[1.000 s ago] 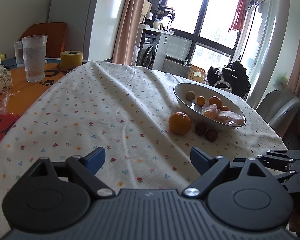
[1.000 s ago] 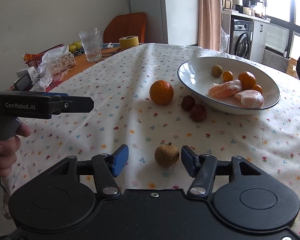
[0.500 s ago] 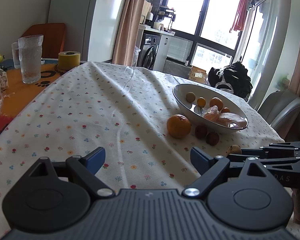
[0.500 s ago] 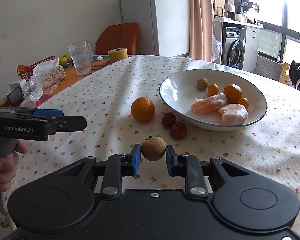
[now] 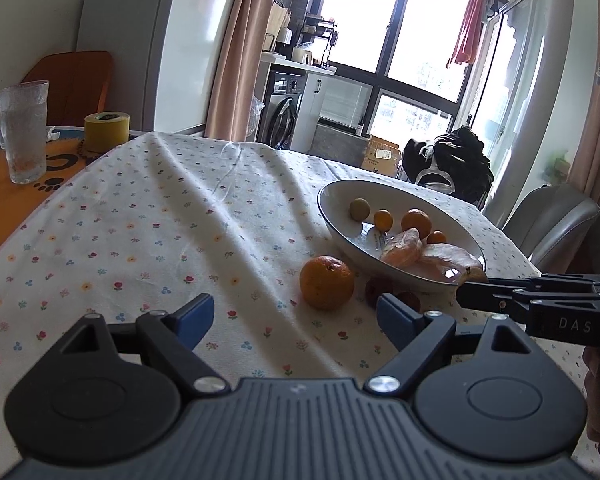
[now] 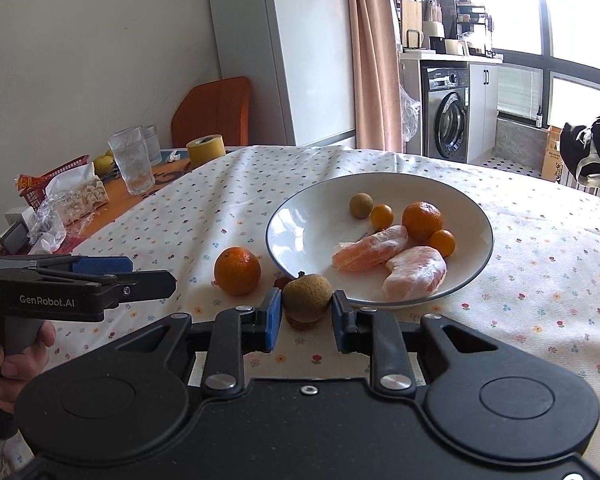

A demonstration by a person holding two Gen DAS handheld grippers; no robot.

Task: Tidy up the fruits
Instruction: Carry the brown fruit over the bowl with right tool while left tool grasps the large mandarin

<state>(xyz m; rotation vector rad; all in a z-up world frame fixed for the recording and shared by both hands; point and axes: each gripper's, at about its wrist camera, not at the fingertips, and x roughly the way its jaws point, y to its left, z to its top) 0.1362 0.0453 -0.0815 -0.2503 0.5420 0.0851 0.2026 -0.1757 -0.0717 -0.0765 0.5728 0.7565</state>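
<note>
The right tongs [image 6: 306,314] are squeezed onto a small round brown fruit, a longan [image 6: 307,298]. The blue fingers [image 6: 274,318] touch it on both sides. The longan is lifted off the flowery cloth of the tabletop [image 6: 540,280], just by the near rim of the white bowl [image 6: 300,228].

In the bowl are another longan [image 6: 360,205], a mandarin [image 6: 422,220], two tiny kumquats [image 6: 381,216] and two peeled orange pieces [image 6: 370,249].

One more mandarin [image 6: 237,271] sits on the cloth beside the bowl. A dark red lychee [image 6: 282,281] peeks out next to it, partly hidden by the tongs.

The left tongs [image 5: 296,316] are wide apart and hold nothing. They hang above the cloth, on the near side of the mandarin [image 5: 326,282]. A hand [image 6: 16,356] grips their handle.

Far off, at the tabletop's far left edge, stand a glass [image 5: 23,132] and a yellow tape roll [image 5: 106,131].
</note>
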